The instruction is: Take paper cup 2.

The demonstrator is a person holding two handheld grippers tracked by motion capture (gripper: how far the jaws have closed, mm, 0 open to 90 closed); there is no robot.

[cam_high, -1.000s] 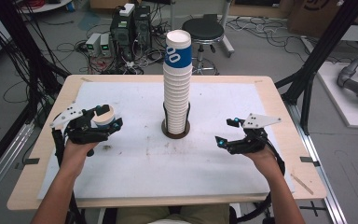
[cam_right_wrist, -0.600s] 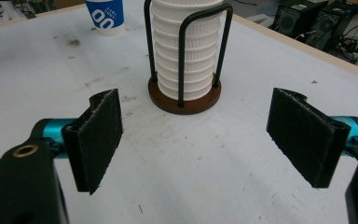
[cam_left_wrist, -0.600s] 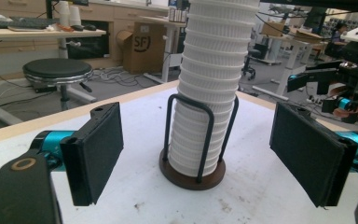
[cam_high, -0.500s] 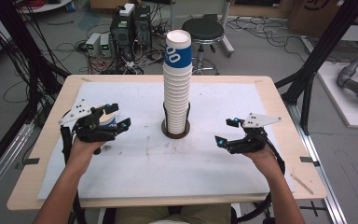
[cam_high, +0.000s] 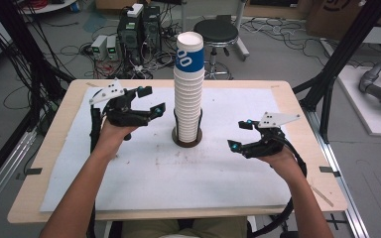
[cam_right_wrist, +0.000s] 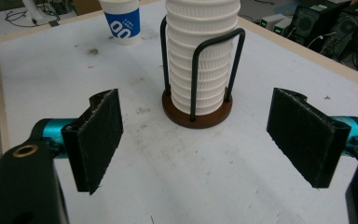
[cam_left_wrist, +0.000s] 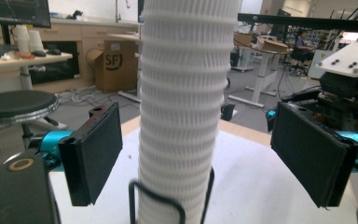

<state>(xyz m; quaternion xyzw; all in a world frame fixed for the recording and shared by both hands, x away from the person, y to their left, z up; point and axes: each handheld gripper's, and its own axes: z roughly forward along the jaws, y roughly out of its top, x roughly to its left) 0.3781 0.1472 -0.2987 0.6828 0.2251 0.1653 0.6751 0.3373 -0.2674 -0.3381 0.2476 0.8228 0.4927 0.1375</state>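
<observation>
Two claws are over the table (cam_high: 129, 198), one in each hand. The left claw (cam_high: 148, 100) is up in the air, just beside the tall stack of paper cups (cam_high: 188, 89). Its jaws are wide apart and hold nothing, and they have just been opening. In the left claw's own view, the ribbed white stack (cam_left_wrist: 184, 112) stands right in front, in the gap between the two black pads (cam_left_wrist: 95, 151), and the pads do not touch it.

The right claw (cam_high: 241, 135) is low over the table, well apart from the stack on its other side. Its jaws are wide apart too, and nothing is between them.

The stack of cups stands upright in a black wire holder (cam_right_wrist: 214, 70) on a round brown base (cam_right_wrist: 198, 116), in the middle of the table. The top cup (cam_high: 189, 49) has a blue band on it. In the right claw's view, one more cup with a blue band (cam_right_wrist: 120, 21) stands by itself on the white table cover (cam_right_wrist: 168, 177), past the stack. A black round stool (cam_high: 219, 32) stands on the floor behind the table.
</observation>
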